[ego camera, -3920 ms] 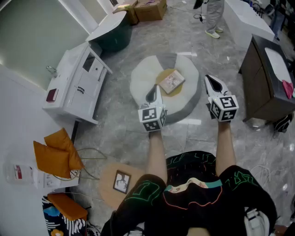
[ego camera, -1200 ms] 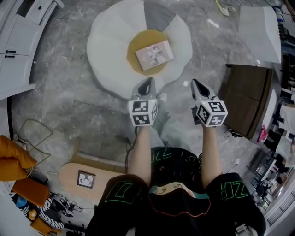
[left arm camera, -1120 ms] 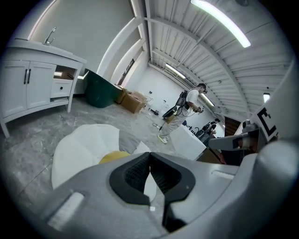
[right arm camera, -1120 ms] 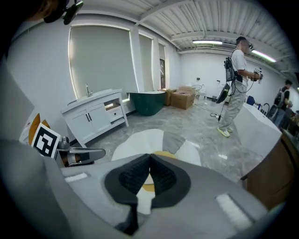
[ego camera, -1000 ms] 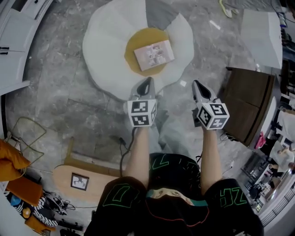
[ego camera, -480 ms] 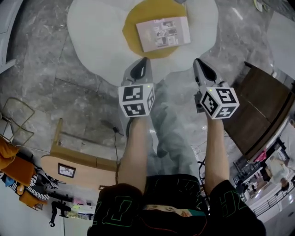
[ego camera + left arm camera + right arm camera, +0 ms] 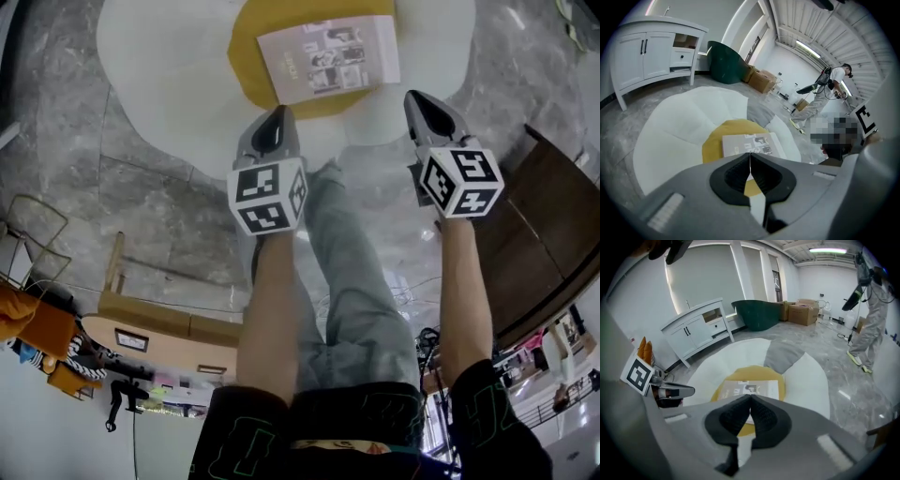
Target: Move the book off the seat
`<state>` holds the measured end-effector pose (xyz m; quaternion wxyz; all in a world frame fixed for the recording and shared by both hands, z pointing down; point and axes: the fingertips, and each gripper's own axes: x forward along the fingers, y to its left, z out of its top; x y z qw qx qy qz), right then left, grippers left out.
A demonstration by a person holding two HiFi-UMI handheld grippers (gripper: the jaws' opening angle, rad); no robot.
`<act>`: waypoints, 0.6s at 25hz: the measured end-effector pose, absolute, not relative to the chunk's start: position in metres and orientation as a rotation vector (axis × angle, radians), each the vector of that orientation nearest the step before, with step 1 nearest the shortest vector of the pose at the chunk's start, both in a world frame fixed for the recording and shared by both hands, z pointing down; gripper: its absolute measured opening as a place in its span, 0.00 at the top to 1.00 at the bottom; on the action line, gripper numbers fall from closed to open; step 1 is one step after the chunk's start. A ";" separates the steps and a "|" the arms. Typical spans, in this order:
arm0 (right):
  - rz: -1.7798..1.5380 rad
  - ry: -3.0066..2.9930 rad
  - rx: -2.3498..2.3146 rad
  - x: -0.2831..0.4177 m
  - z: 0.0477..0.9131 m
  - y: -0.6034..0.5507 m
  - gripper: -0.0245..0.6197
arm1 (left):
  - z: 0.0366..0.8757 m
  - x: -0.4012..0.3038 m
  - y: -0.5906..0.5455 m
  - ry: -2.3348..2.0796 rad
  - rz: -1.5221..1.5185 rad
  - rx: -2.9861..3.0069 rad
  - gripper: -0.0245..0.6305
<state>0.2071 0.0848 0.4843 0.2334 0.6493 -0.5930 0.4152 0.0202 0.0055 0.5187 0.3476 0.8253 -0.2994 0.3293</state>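
A grey marble floor fills the head view, and on it sits a white, petal-edged round floor seat (image 7: pixel 159 84) with a yellow centre pad (image 7: pixel 246 52). The thin pale book with a photo cover (image 7: pixel 328 58) lies flat on that pad, untouched. The left gripper (image 7: pixel 276 117) and right gripper (image 7: pixel 417 103) hover near its closest edge, one towards each corner.

In the left gripper view the jaws are pressed together on nothing, the book just beyond their tips; a white cabinet (image 7: pixel 647 47) stands behind.

The right gripper view likewise shows jaws closed and empty, with the book ahead.

The book looks light, slim and probably bendy, its cover perhaps slick. Pinching the near edge or a corner, pressing into the soft pad, seems best, once the jaws are parted.
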 end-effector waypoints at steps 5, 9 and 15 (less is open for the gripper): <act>1.149 -1.627 1.691 0.230 0.530 0.079 0.96 | 0.555 0.022 0.002 -0.831 0.932 2.085 0.94; 1.186 -1.649 1.593 0.237 0.562 0.081 0.86 | 0.576 0.022 0.004 -0.870 0.967 2.038 0.73; 1.241 -1.649 1.486 0.243 0.604 0.090 0.66 | 0.612 0.022 0.013 -0.870 1.006 1.988 0.64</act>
